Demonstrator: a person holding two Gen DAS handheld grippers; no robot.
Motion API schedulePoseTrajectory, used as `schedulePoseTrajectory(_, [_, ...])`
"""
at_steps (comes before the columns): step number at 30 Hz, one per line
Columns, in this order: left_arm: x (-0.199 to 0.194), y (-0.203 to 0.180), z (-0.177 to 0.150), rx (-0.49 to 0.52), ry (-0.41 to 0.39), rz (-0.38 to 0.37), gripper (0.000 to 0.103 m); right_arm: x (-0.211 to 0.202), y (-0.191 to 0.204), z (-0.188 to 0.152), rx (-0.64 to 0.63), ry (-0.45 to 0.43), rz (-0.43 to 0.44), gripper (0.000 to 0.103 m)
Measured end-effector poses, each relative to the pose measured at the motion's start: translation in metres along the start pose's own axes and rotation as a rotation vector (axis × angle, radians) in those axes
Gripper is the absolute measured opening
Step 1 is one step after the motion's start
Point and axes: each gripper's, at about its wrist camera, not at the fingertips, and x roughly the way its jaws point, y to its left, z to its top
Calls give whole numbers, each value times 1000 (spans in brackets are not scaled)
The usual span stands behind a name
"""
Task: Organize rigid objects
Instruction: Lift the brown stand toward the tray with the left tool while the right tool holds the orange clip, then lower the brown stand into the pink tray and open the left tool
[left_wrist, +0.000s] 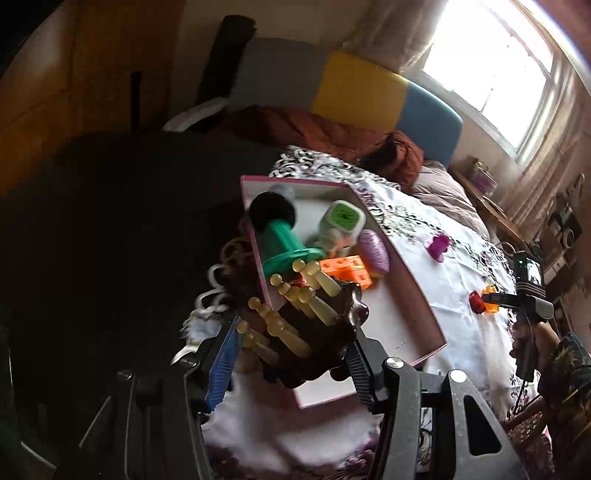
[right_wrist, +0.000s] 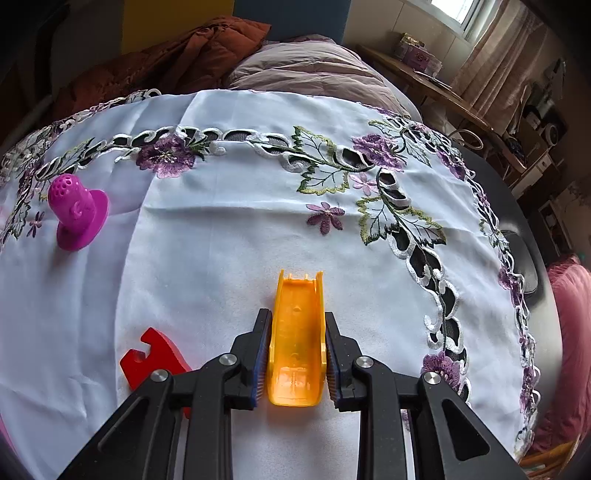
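My left gripper (left_wrist: 291, 332) is shut on a dark brown holder (left_wrist: 332, 314) studded with pale yellow pegs. It hangs over the near left corner of a pink-rimmed box (left_wrist: 417, 295). In the box lie a green spool (left_wrist: 280, 236), a green-topped cube (left_wrist: 341, 219), a purple oval (left_wrist: 375, 253) and an orange block (left_wrist: 347, 271). My right gripper (right_wrist: 296, 315) is shut on a yellow-orange plastic slide piece (right_wrist: 297, 332) that rests on the white embroidered cloth (right_wrist: 221, 240). A red notched piece (right_wrist: 151, 358) lies just left of it. Farther left stands a magenta knob (right_wrist: 77, 214).
The cloth covers a round table; its dark edge (right_wrist: 517, 229) shows at the right. Behind it are a bed with a rust blanket (right_wrist: 177, 55) and a mauve pillow (right_wrist: 314, 66). A wooden desk (right_wrist: 443, 88) stands below the window. A hand (left_wrist: 535, 339) holds the right gripper.
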Motion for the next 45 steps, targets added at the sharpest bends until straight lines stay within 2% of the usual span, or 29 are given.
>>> schedulePoseTrajectory(3, [2, 0, -4, 2, 10, -13, 55, 0, 1, 0, -5, -1, -3, 27])
schedulePoseTrajectory(8, [12, -17, -4, 41, 26, -77, 55, -1, 3, -1, -16, -2, -8, 27])
schedulePoseTrajectory(14, [39, -31, -5, 56, 94, -108, 55, -2, 3, -1, -16, -2, -7, 28])
schedulePoseTrajectory(23, [61, -32, -13, 92, 177, -68, 55, -2, 4, -1, -22, -1, -11, 28])
schedulePoseTrajectory(26, [62, -36, -16, 126, 179, -52, 55, -2, 4, -1, -24, -1, -12, 28])
schedulePoseTrajectory(33, [58, -40, -17, 160, 150, -31, 57, -2, 4, -1, -23, 0, -11, 28])
schedulePoseTrajectory(36, [55, -42, -17, 174, 133, 3, 56, -2, 4, -1, -22, 0, -11, 28])
schedulePoseTrajectory(39, [46, -43, -17, 181, 108, -3, 56, -2, 4, -1, -21, 1, -11, 28])
schedulePoseTrajectory(40, [43, -43, -17, 192, 97, 22, 57, -2, 4, -1, -21, 2, -11, 28])
schedulePoseTrajectory(42, [42, -40, -17, 187, 103, 48, 57, -2, 4, -1, -19, 2, -10, 27])
schedulePoseTrajectory(45, [39, -37, -18, 175, 107, 40, 57, -2, 1, 0, -6, 4, -3, 26])
